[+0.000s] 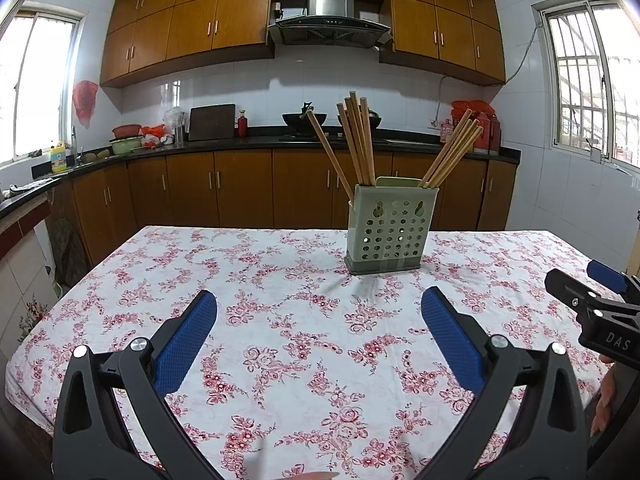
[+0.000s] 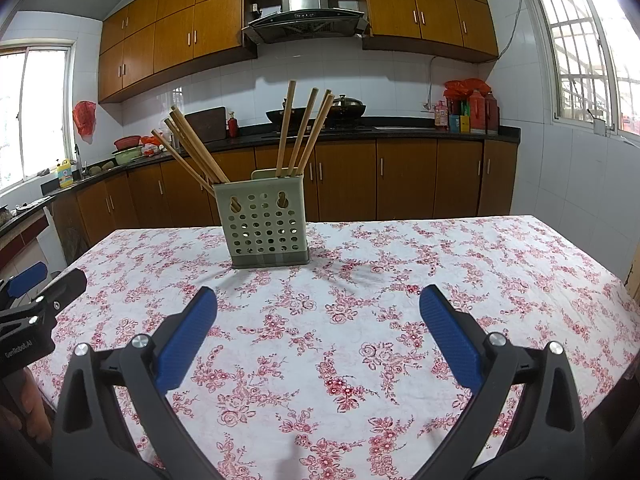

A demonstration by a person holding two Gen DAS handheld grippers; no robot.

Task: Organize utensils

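A pale green perforated utensil holder point(image 1: 389, 229) stands upright on the floral tablecloth point(image 1: 280, 320), past the middle of the table. Several wooden chopsticks point(image 1: 358, 140) stand in it, leaning left and right. It also shows in the right wrist view point(image 2: 266, 227) with its chopsticks point(image 2: 298, 132). My left gripper point(image 1: 319, 304) is open and empty above the near part of the table. My right gripper point(image 2: 318, 304) is open and empty, level with the left one. Each gripper shows at the edge of the other's view, the right gripper point(image 1: 588, 288) and the left gripper point(image 2: 44, 280).
The table point(image 2: 480, 264) carries only the holder. Behind it runs a kitchen counter point(image 1: 260, 142) with a cutting board, pots, bottles and a wok on the stove. Wooden cabinets line the wall. Windows are at both sides.
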